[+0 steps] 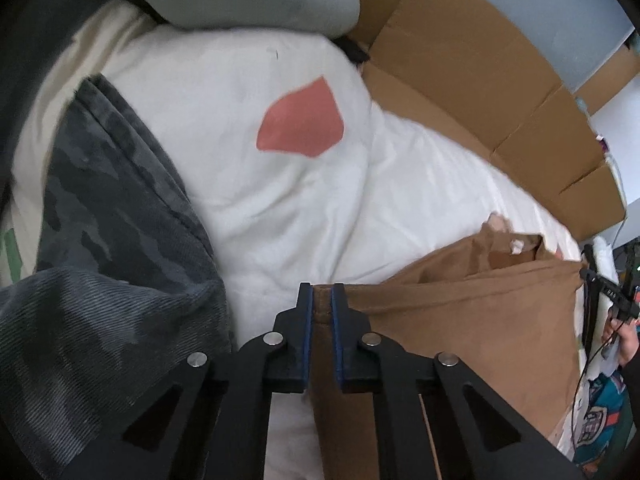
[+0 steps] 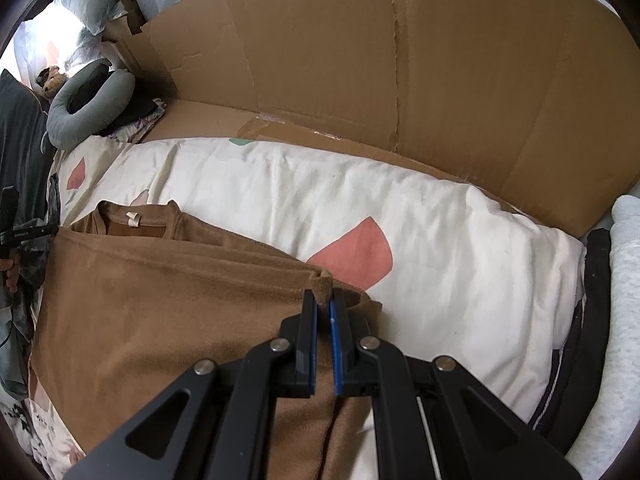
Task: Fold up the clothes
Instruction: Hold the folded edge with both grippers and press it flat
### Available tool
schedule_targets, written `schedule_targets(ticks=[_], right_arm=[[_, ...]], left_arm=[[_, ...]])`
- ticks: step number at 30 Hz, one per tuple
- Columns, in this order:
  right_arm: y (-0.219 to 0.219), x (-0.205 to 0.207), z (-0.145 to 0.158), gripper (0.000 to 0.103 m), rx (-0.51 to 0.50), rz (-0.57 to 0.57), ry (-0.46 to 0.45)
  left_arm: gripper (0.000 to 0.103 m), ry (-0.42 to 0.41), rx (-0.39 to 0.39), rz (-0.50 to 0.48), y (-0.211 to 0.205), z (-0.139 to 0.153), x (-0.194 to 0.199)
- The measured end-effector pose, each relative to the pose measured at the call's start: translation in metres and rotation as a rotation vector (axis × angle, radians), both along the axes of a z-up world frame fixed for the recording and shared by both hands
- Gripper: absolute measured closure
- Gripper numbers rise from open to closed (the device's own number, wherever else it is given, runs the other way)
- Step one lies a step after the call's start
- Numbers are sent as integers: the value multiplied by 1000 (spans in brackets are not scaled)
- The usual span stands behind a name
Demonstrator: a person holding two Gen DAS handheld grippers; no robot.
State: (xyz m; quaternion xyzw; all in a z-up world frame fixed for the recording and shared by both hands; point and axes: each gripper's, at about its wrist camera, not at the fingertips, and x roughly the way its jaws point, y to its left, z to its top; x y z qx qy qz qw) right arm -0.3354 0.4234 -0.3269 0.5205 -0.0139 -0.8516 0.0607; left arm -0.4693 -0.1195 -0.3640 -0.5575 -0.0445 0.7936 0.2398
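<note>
two grippers clench one brown shirt (image 2: pixel 160 320) over a white duvet (image 2: pixel 440 240): left gripper (image 1: pixel 322 294) and right gripper (image 2: pixel 323 300) each pinch a corner.

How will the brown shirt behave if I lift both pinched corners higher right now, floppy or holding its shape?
Probably floppy: the brown shirt sags and creases between the left gripper and the right gripper, both shut on its edge. It looks like a soft, light knit, so it should lift easily. The folded layers near the collar may slide apart.
</note>
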Motion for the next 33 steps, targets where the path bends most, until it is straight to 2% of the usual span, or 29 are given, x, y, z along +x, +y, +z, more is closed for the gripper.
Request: schedule_targets(ticks=[9, 15, 20, 28, 33], right_arm=[[6, 11, 28, 98, -18, -16, 25], [15, 16, 49, 98, 1, -37, 44], [21, 3, 51, 98, 22, -55, 35], [19, -27, 18, 98, 69, -66, -29], [16, -39, 9, 98, 79, -73, -36]], left_arm=[[97, 115, 49, -25, 10, 44, 16], [97, 143, 54, -27, 7, 63, 12], [97, 142, 25, -19, 19, 56, 1], [97, 114, -64, 7, 35, 25, -21], [97, 137, -88, 18, 35, 28, -21]])
